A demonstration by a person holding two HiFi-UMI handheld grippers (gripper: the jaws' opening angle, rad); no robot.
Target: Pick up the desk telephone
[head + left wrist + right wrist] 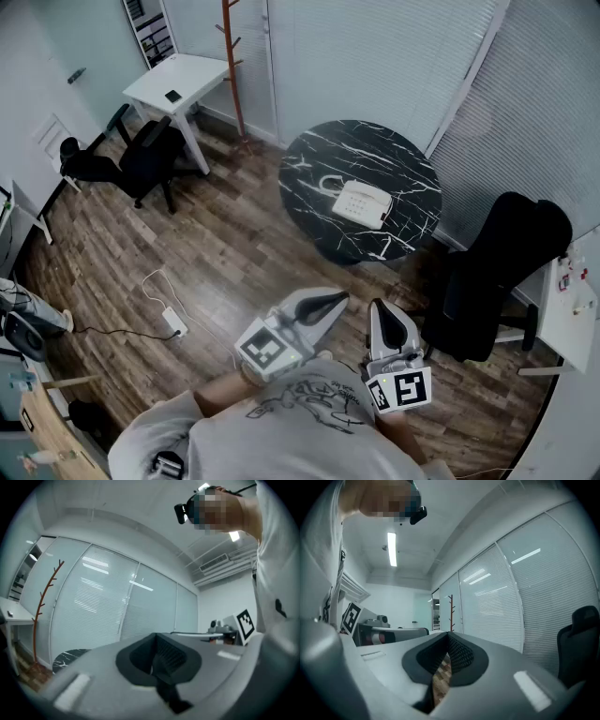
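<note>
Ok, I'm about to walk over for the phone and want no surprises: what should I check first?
1. Desk telephone in sight on round table: ok.
2. Left tool open for grasping: not ok, shut and empty.
3. Right tool open: not ok, shut and empty.
4. Telephone within reach: not ok, floor lies between.
5. Its cord free to lift: cannot tell.

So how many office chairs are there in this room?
2. One black chair stands by the white desk at the head view's upper left. The second chair sits just right of the round marble table. Others may be out of view.
</note>
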